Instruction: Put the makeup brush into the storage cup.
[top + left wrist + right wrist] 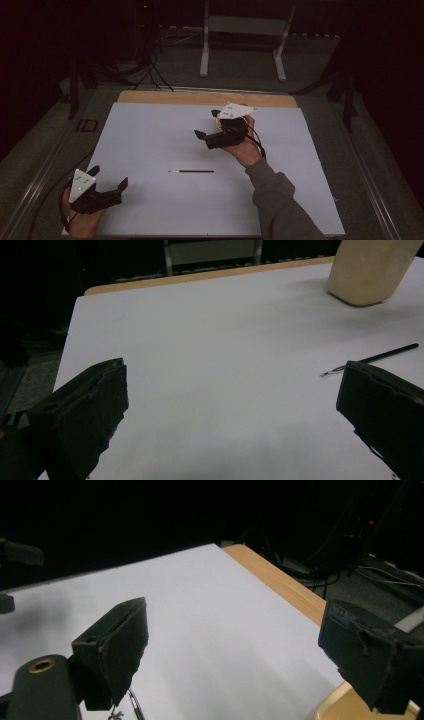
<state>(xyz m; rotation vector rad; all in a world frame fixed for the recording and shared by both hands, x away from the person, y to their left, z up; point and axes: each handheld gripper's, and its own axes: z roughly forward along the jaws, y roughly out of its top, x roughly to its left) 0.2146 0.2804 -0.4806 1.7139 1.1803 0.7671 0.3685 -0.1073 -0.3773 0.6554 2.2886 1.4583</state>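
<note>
Left gripper [109,179]: held low at the near left corner of the white sheet, fingers [85,415] spread wide with nothing between them, pointing across the sheet toward the brush.
Right gripper [208,123]: raised over the far middle of the sheet, turned toward the left, fingers [117,645] spread wide and holding nothing.
Brush [191,171]: 1 thin dark brush lying flat on the sheet, between the 2 grippers, pale tip pointing left; apart from both.
Brush in the left gripper view: [372,359] just past the right-hand finger, not touched.
Cream container [367,270]: pale tub sitting on the sheet beyond the brush; in the high view it peeks out behind the right gripper [218,122], and its rim shows just under that gripper's finger [345,705].
Bench [200,97]: wooden top, a strip bare at the far edge.
White sheet [150,140]: covers most of the bench.
</note>
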